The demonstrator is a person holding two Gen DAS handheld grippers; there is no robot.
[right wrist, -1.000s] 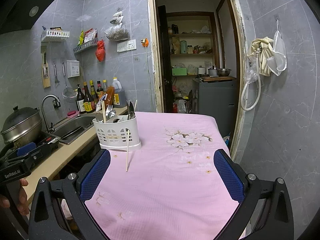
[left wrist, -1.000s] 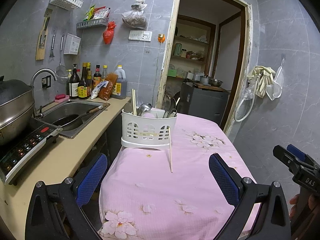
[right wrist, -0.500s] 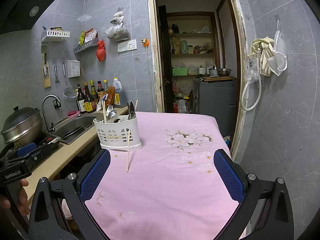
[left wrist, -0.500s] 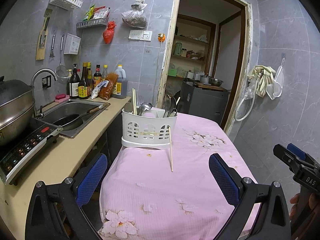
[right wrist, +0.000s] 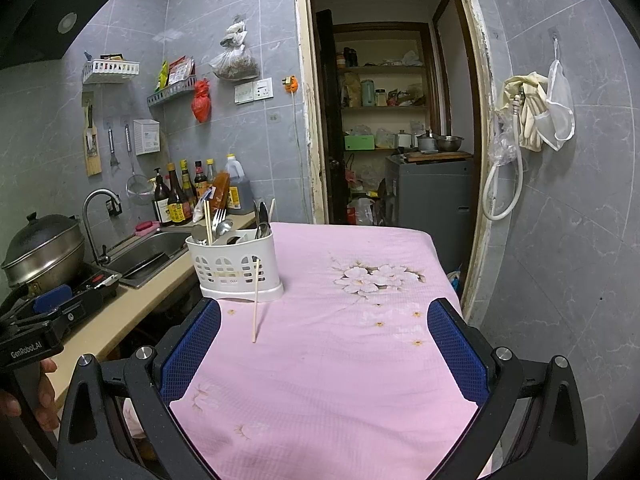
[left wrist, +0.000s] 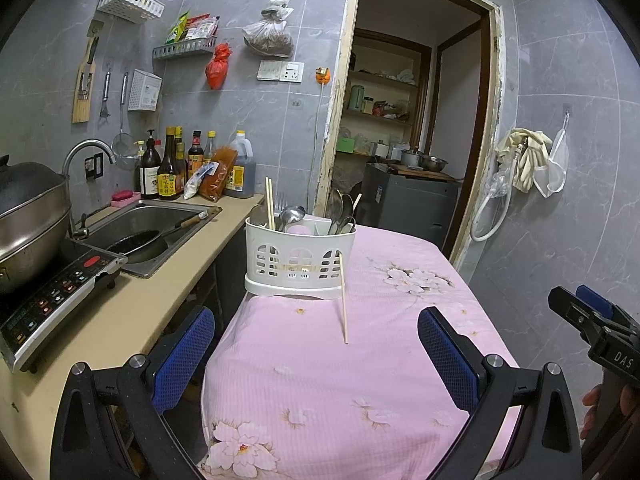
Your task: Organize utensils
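Note:
A white slotted utensil caddy (left wrist: 300,262) (right wrist: 234,266) stands at the left side of the pink flowered tablecloth (left wrist: 360,360) (right wrist: 340,340). Spoons, a fork and a pair of chopsticks stand inside it. One loose chopstick (left wrist: 343,300) (right wrist: 256,300) leans against the caddy's front, its lower tip on the cloth. My left gripper (left wrist: 316,354) is open, held back from the table's near edge with nothing between its fingers. My right gripper (right wrist: 324,354) is open too, over the near part of the cloth, empty.
Left of the table runs a beige counter (left wrist: 100,320) with a sink (left wrist: 152,232), a pan, an induction hob (left wrist: 52,292) and a large pot (left wrist: 28,208). Bottles stand at the wall. An open doorway (left wrist: 404,140) lies behind the table.
The right wrist view has drifted slightly closer to the table. The caddy and the leaning chopstick have not moved.

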